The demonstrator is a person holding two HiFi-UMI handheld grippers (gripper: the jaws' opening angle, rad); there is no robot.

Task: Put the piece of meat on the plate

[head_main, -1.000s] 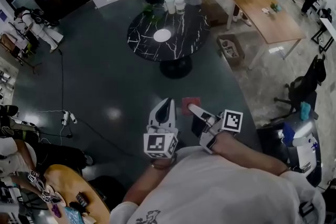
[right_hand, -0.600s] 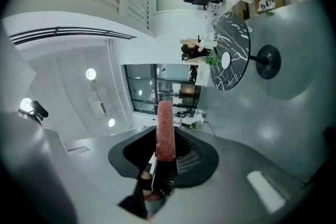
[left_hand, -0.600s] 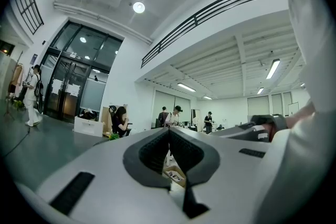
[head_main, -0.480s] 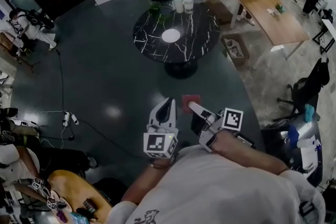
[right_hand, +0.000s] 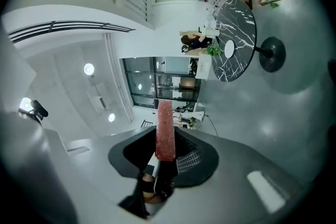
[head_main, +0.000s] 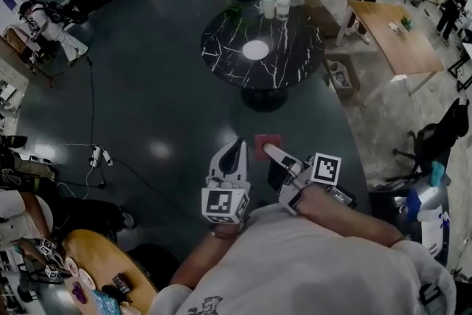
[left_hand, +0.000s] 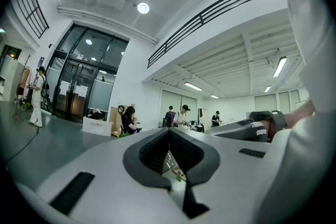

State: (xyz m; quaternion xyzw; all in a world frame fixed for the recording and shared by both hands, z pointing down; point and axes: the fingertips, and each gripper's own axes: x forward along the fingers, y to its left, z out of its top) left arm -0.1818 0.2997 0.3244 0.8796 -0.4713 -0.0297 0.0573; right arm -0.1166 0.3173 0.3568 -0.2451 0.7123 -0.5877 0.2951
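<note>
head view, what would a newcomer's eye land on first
The red piece of meat stands out first, pinched in the right gripper low in the middle of the view. Beyond it, a white plate sits bare on the round black marble table.

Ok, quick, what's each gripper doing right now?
Left gripper: shut, nothing between its jaws.
Right gripper: shut on the piece of meat.

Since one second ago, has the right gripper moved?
Yes. In the head view the right gripper, holding the meat, has shifted left against the black table: it now sits below its base.
</note>
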